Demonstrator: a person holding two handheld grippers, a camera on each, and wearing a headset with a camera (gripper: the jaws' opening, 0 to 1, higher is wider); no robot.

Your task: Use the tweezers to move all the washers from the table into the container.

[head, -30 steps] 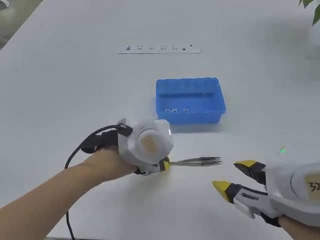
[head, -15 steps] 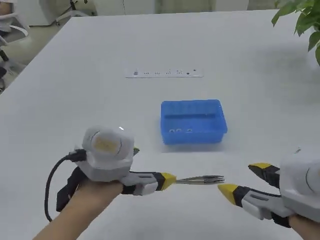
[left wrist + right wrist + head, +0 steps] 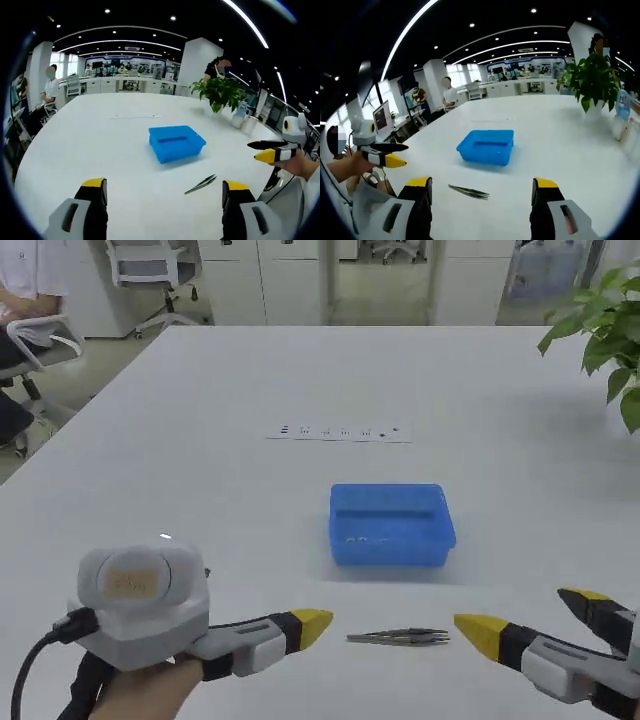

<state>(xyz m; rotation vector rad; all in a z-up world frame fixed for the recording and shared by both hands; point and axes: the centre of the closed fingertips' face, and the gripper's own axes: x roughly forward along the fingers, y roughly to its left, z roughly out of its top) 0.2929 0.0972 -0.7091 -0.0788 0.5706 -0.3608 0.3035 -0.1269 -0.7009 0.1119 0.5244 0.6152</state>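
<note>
A broad white table (image 3: 180,440) stands in a bright open office. Nearest, the left gripper (image 3: 300,626) and the right gripper (image 3: 533,616) are held over it, both with jaws spread wide and gripping nothing. Between them the tweezers (image 3: 398,637) lie flat on the table, touching neither gripper. At 12 o'clock from the tweezers sits the blue container (image 3: 390,550), with a few pale washers (image 3: 360,539) faint along its near wall. Farther at 12 o'clock lies a white power strip (image 3: 340,432). A leafy plant (image 3: 600,330) stands at 2 o'clock.
</note>
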